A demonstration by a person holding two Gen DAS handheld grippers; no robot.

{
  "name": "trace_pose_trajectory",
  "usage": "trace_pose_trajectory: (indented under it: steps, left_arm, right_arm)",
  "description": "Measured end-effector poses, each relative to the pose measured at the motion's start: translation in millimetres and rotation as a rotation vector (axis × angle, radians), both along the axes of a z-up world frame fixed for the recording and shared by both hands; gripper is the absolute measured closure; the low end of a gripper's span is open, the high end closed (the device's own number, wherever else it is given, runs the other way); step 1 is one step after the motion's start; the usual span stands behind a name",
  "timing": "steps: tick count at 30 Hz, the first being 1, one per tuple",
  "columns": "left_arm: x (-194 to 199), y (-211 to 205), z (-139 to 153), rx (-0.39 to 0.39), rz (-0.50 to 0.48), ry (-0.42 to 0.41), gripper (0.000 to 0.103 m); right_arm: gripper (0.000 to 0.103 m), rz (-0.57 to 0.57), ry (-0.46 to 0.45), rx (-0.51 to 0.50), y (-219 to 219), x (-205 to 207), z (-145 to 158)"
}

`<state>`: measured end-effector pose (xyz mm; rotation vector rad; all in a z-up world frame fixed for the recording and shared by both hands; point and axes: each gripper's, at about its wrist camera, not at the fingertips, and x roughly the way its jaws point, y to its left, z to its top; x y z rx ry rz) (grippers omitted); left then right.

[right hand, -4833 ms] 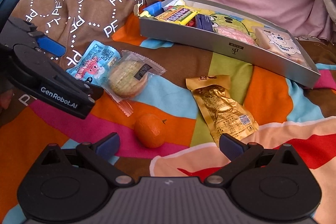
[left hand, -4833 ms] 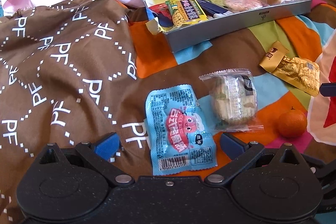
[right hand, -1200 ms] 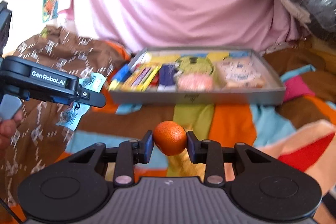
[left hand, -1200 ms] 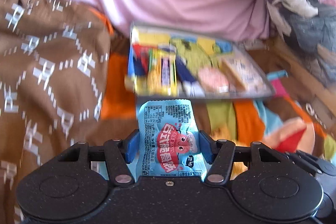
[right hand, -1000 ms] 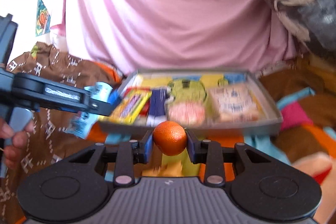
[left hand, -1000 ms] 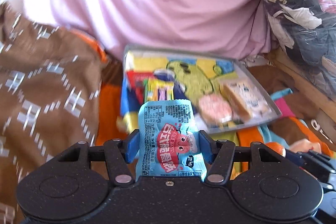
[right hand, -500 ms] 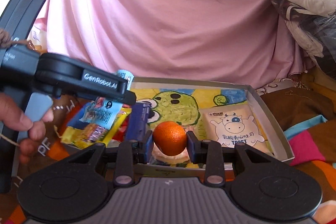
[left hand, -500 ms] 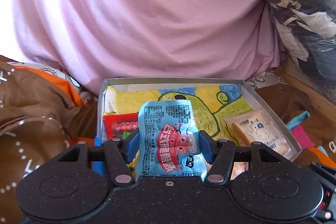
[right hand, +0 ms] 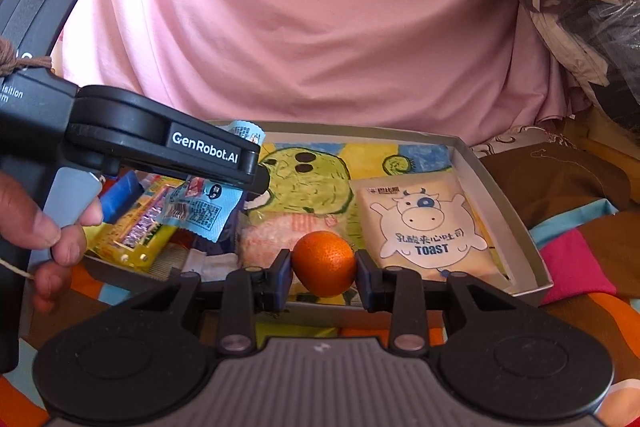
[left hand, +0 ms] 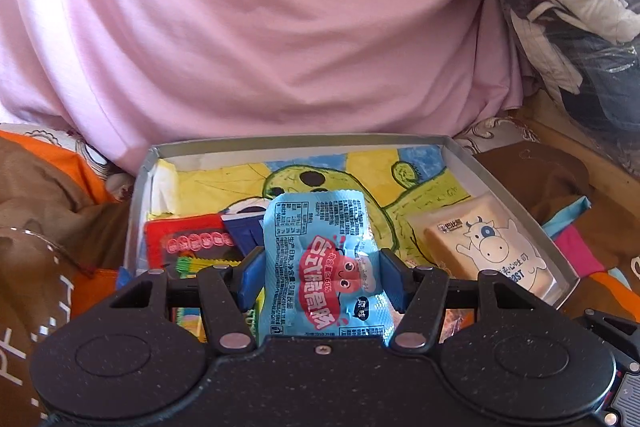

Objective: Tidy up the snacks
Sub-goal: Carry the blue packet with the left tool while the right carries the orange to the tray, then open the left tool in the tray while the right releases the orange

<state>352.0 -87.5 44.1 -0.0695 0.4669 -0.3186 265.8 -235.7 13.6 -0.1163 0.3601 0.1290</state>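
We have the left gripper (left hand: 322,281) clamped on a light blue snack packet (left hand: 324,267), its blue pads pressing the packet's two side edges so the wrapper stands upright between them. From the right wrist view the same packet (right hand: 204,205) hangs over the left end of the grey tray (right hand: 500,187), above a yellow wrapped bar (right hand: 136,231) and a dark blue packet (left hand: 240,227) that already lie there; we cannot tell whether it touches them. A hand (right hand: 44,227) grips the left tool's handle at the left edge of that view.

We have the right gripper (right hand: 323,265) closed on a small orange (right hand: 324,263), one pad on each side of the fruit. It sits over the near edge of the tray, about the middle of its length, in front of a pale pink wrapped cake (right hand: 272,239).

Inside the tray, a drawing of a green cartoon creature (right hand: 304,179) lines the floor. A toast packet with a cow on it (right hand: 424,227) lies at the right end, close to the right wall. A red packet (left hand: 188,239) lies at the left end near the left wall.

The tray rests on a multicoloured blanket (right hand: 576,259), with pink cloth (right hand: 320,27) rising behind its far edge.
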Motion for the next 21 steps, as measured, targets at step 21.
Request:
trace_pose_trajectory:
  steps: [21]
  left_arm:
    - [2.6, -2.3, -4.7, -0.072, 0.045, 0.022, 0.019]
  right_arm:
    - [0.036, 0.002, -0.061, -0.021, -6.0, -11.9, 5.9]
